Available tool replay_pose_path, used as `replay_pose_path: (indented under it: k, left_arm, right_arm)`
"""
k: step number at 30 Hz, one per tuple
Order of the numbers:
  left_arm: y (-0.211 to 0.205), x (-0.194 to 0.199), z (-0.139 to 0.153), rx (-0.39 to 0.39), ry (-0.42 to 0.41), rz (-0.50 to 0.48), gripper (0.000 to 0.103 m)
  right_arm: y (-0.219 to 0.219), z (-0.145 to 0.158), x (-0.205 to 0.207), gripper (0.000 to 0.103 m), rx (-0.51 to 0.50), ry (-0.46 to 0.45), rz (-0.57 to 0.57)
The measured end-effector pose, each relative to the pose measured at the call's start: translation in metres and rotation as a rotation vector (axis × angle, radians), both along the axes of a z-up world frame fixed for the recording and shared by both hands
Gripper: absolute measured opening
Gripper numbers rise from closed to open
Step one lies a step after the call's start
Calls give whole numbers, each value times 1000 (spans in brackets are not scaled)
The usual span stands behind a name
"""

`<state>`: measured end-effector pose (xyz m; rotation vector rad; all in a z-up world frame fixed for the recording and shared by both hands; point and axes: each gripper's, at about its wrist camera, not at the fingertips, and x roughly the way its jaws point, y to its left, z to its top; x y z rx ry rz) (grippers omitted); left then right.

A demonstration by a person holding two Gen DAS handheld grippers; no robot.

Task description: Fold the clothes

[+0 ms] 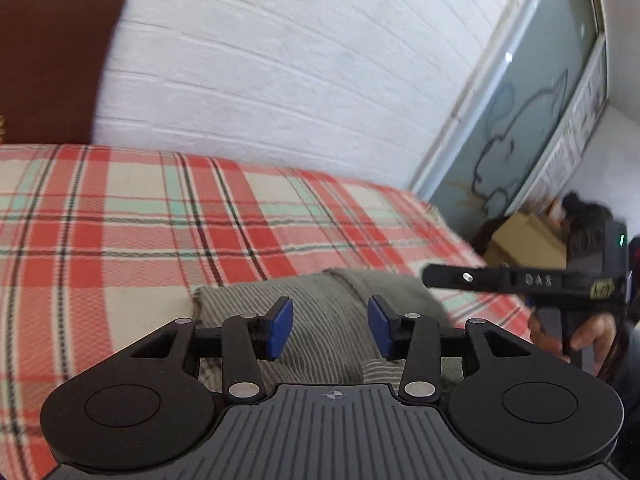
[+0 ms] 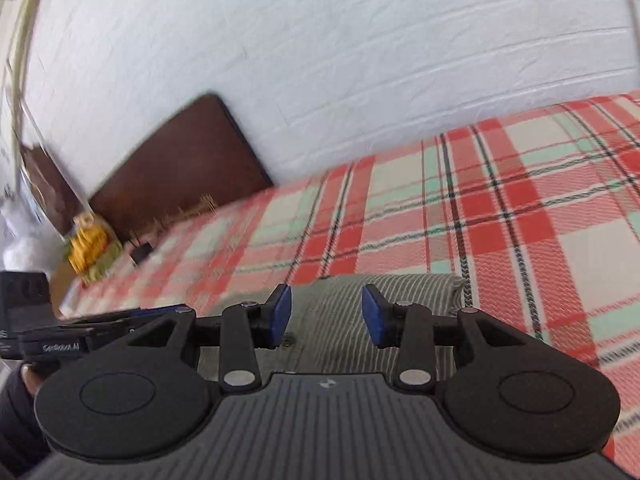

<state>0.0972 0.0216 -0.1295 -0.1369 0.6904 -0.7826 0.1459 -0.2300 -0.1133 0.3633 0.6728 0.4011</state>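
Closest in the left wrist view, the left gripper point(image 1: 330, 328) stands with its blue pads point(image 1: 280, 327) parted and nothing between them; they hang above the cloth without pressing on it. Just beyond and below them lies the folded striped garment point(image 1: 328, 320), a grey-green piece with thin pale stripes, resting on the plaid bedspread point(image 1: 120, 220) near its front edge. In the right wrist view, the right gripper point(image 2: 326, 314) likewise has its jaws released, its pads apart and empty, hovering over the same garment point(image 2: 340, 320), whose folded corner ends at the right, near a dark stripe of the plaid point(image 2: 480, 200). A small dark button-like spot shows on the cloth near the left pad, too small to tell for sure. To the right in the left wrist view, the right gripper point(image 1: 436, 274) reaches in from the side, held by a person's hand point(image 1: 592, 336); its fingers are seen edge-on there. Farther back, the red, cream and mint plaid runs across the bed up to a white textured wall point(image 1: 280, 60). A dark brown headboard point(image 2: 180, 164) stands at the bed's far end, with a yellow object point(image 2: 88, 248), blurred, beside it. A cardboard box point(image 1: 528, 240) and a frosted glass panel point(image 1: 520, 120) sit at the other end.
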Motion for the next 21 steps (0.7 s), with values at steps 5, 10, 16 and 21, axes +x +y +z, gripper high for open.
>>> replay_pose_path:
  k: [5,10,16,21]
  left_arm:
    - [-15,13,-45,99,34,18,58]
    - [-2,7,-31,64,42,42,60]
    - [13,-41,-7,47,-54,67,67]
    - [-3,-71,-30,124,-97,50,69]
  right_arm:
    - [7,-33,31,42,-116,115,-11]
    - [-1,-28,24,42,-77,116,-23]
    - [-8,5,-41,45,-44,-7,-24]
    - [13,-4,-76,43,-144,-36,4]
